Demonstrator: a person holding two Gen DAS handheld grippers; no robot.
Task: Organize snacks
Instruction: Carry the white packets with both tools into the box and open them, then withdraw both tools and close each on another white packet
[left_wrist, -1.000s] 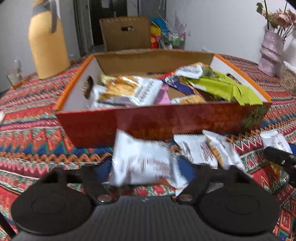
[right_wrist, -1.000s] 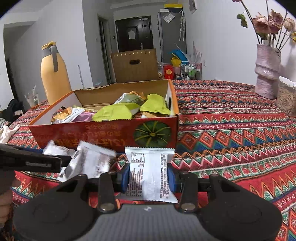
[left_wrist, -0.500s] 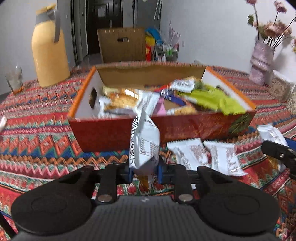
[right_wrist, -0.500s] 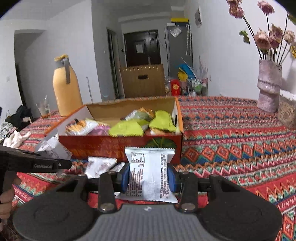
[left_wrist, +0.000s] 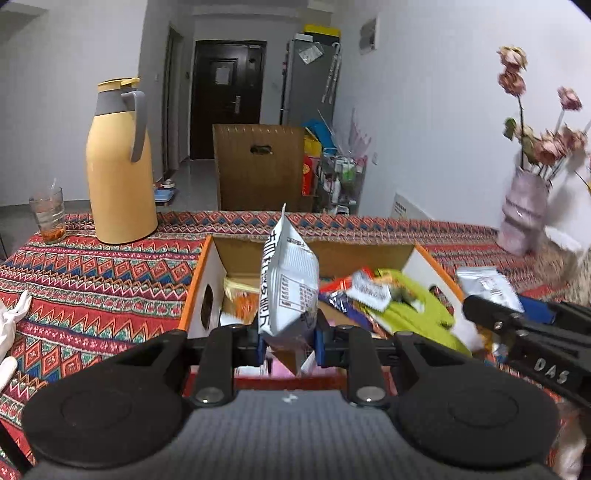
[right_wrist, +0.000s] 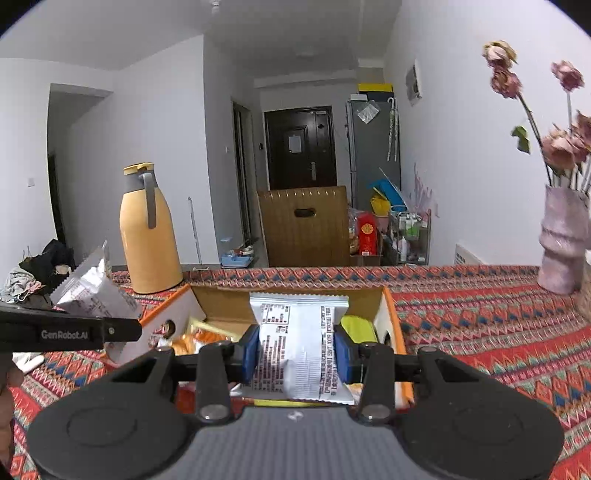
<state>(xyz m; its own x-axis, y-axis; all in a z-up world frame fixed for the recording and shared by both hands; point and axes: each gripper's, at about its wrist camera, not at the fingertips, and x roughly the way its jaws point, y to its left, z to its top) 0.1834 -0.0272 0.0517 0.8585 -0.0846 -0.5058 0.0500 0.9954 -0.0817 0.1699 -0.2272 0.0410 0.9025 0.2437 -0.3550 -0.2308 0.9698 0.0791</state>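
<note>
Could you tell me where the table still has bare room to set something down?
The tablecloth is bare between the snack box and the vase, and between the box and the yellow flask with the glass on the other side. The box itself is crowded with packets.

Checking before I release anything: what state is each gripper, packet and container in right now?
left gripper: shut on left packet
left packet: held upright, on edge
right gripper: shut on right packet
right packet: held flat, printed side up
snack box: open, partly filled with snacks
thermos: upright, lid on
glass: upright on the tablecloth
</note>
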